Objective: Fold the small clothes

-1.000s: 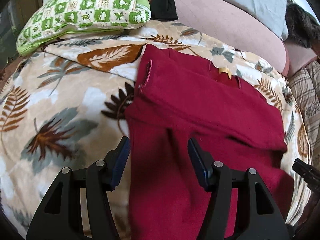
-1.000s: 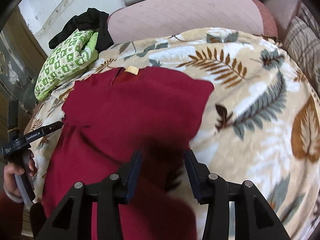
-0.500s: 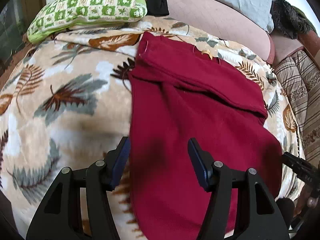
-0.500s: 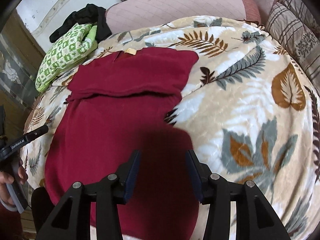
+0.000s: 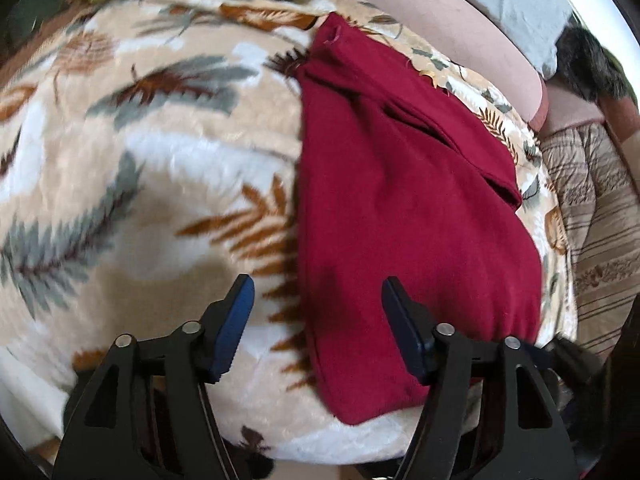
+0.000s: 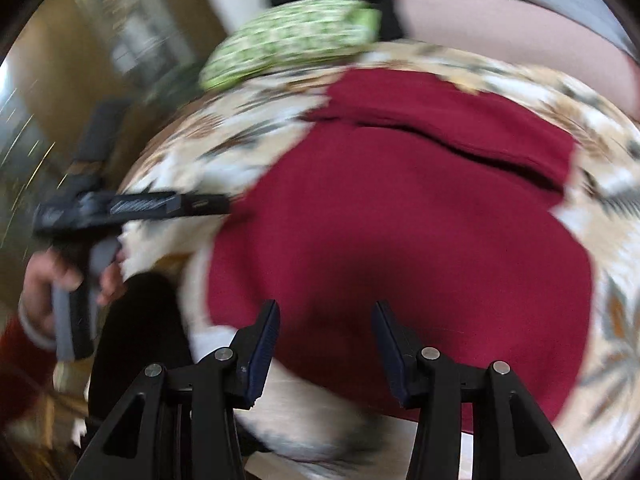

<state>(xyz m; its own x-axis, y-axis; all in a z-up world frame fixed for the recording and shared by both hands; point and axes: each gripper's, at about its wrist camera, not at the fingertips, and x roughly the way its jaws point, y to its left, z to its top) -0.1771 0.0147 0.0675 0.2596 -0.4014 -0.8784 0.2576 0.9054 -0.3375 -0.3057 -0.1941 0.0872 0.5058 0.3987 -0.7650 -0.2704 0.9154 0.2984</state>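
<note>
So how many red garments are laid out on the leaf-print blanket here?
1: a dark red knit garment lies on the beige leaf-print blanket, its far end folded over. Anything beneath it would be hidden.

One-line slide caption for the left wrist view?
Open left gripper above the near edge of a partly folded red garment on a leaf-print blanket.

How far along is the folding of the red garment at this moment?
Done: the red garment lies flat on the leaf-print blanket with its far end already folded over into a flap. In hand: nothing. The left gripper, whose jaws have just been opening, stands over the garment's near left edge; the right gripper is open above the near hem. Left: grasping the near end and folding it again.
</note>
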